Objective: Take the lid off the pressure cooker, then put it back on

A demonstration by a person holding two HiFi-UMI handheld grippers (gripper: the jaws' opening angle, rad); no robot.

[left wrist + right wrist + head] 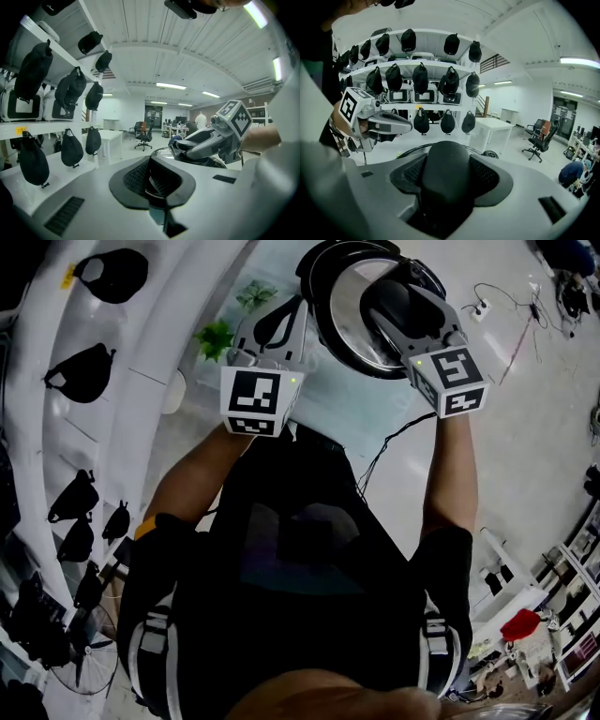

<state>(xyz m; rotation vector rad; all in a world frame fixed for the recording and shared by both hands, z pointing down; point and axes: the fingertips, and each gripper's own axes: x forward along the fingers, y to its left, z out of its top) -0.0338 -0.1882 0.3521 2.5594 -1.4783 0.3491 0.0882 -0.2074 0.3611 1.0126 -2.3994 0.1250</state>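
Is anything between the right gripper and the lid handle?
Nothing visible does. The right gripper is closed around the black lid handle. The left gripper sits at the rim of the pressure cooker, off to the side.

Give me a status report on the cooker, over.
Right gripper shut on lid handle. Left gripper gripping edge of pot. Lid over pot, seating unclear. Nothing in the way.

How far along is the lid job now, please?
Done: nothing visibly finished; the lid sits over the pressure cooker. In hand: right tool clamps the lid handle; left tool straddles the cooker's rim. Left, probably: lifting it off, then reseating it.
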